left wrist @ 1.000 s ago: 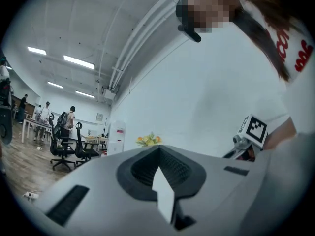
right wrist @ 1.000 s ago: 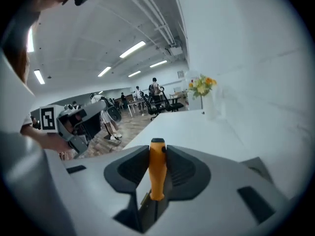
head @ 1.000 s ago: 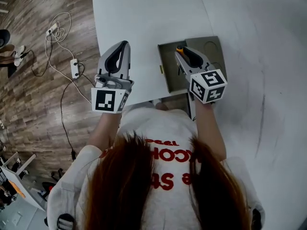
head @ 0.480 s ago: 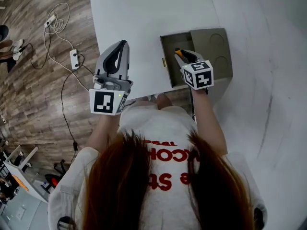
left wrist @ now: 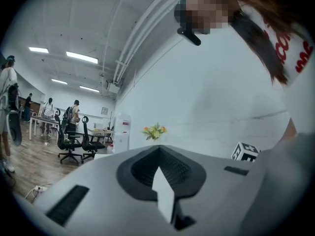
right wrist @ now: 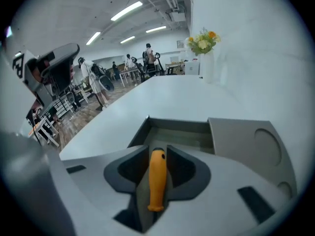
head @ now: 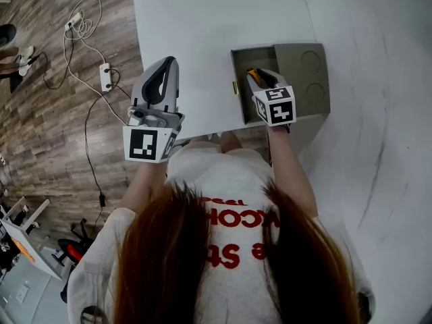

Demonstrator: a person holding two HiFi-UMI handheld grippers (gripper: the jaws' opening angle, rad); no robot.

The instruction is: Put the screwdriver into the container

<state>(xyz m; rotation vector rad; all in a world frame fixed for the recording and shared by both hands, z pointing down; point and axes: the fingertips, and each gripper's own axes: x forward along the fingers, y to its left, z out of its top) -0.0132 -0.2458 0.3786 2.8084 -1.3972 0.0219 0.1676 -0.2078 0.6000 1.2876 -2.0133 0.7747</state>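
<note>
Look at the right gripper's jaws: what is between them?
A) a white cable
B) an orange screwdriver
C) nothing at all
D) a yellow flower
B: the right gripper view shows the orange handle of the screwdriver lying between the jaws of the right gripper. The jaws have just been opening a little, and they point down at the open container.

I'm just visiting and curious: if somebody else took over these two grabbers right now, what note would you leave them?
Left gripper: shut, empty, held beside the table.
Right gripper: tilted down over the open container, with the orange-handled screwdriver between its jaws, which have just been opening.
Done: screwdriver carried to the container.
Left: release it inside, then withdraw.
</note>
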